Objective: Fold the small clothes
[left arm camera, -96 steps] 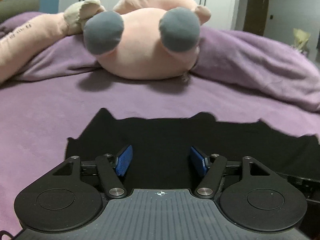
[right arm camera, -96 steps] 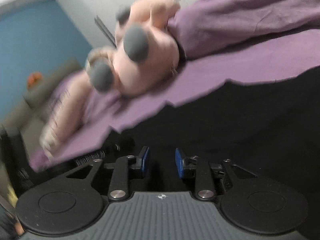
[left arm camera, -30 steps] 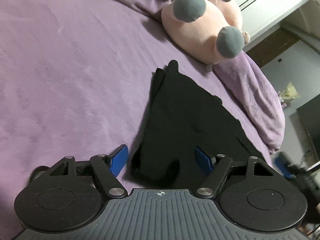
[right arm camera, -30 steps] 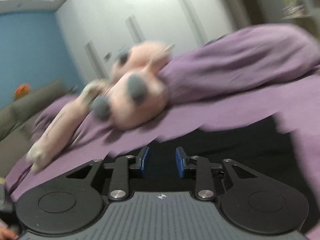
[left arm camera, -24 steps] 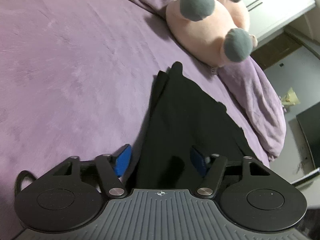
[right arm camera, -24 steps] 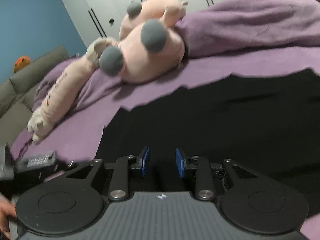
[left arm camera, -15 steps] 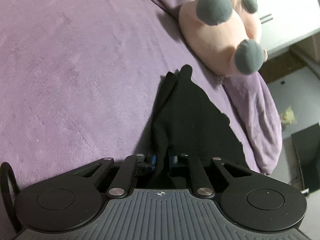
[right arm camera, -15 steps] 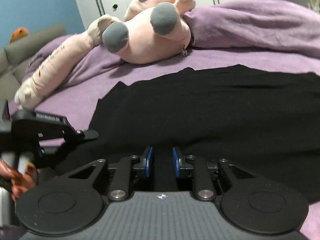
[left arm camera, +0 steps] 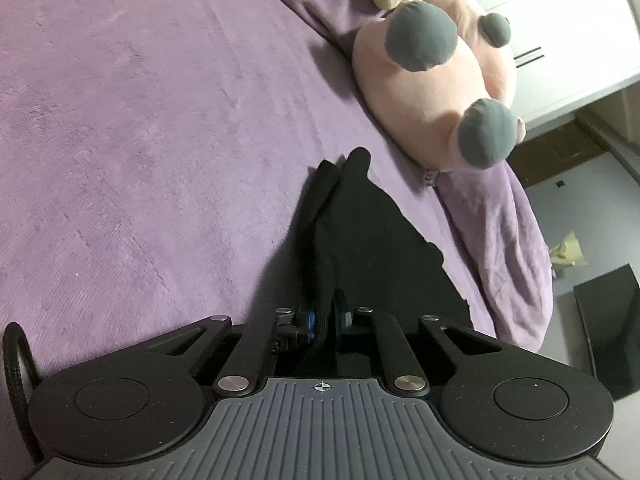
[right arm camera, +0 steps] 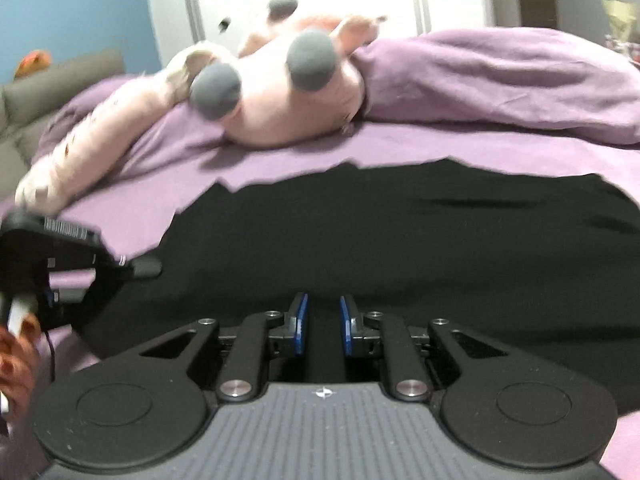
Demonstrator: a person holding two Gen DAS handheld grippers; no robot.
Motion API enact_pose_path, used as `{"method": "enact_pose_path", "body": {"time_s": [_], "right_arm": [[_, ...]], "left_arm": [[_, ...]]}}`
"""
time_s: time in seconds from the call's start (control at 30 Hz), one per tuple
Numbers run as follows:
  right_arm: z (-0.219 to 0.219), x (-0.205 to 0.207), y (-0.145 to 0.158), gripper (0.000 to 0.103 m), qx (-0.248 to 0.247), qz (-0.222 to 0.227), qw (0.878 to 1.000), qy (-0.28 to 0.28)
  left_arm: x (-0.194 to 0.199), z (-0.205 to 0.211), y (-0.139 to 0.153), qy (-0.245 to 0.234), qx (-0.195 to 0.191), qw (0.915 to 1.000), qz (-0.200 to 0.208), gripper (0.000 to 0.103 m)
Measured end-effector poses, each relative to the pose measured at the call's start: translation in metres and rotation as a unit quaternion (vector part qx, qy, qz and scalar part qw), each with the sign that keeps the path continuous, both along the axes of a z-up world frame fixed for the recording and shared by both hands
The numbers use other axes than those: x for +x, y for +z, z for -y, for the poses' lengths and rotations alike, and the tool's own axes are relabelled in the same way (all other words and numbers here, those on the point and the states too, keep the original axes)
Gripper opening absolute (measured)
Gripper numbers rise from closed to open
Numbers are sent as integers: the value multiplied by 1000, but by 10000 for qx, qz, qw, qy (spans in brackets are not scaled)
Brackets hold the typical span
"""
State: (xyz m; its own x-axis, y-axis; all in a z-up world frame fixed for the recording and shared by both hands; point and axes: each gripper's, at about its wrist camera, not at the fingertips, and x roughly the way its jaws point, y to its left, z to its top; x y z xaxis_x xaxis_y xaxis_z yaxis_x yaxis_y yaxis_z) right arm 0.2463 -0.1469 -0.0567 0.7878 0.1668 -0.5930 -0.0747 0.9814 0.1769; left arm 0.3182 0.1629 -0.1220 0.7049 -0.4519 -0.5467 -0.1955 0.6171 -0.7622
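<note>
A bed covered with a purple fleece blanket fills most of both views. A bunched purple duvet is heaped along its far side. A large pink plush toy with grey round feet is laid just beyond the garment, pressed against the duvet; a second, long pink plush is stretched out beside it. The black garment is spread flat on the bed, near the plush toy but not touching it. Its near edge is gathered into a ridge and is pinched between the clenched fingers of the left gripper. The right gripper is set over the garment's near edge, its fingers closing with black cloth between them, a gap remaining. A hand is glimpsed at the left gripper's handle.
</note>
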Motion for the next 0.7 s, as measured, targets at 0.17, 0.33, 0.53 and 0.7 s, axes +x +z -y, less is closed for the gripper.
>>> {"method": "enact_pose_path", "body": {"time_s": [0.17, 0.33, 0.53, 0.7], "right_arm": [[45, -7, 5, 15, 406, -150, 9975, -560], [89, -18, 7, 15, 525, -54, 9926, -1092], [128, -24, 5, 16, 783, 13, 9856, -1496], [135, -26, 0, 17, 793, -6, 9851, -1528]], "left_arm": [[5, 10, 14, -35, 376, 9992, -149, 10], [7, 29, 35, -150, 590, 9981, -32, 9], [13, 90, 65, -639, 945, 9932, 252, 9], [14, 161, 60, -1285, 1202, 9836, 392, 9]]}}
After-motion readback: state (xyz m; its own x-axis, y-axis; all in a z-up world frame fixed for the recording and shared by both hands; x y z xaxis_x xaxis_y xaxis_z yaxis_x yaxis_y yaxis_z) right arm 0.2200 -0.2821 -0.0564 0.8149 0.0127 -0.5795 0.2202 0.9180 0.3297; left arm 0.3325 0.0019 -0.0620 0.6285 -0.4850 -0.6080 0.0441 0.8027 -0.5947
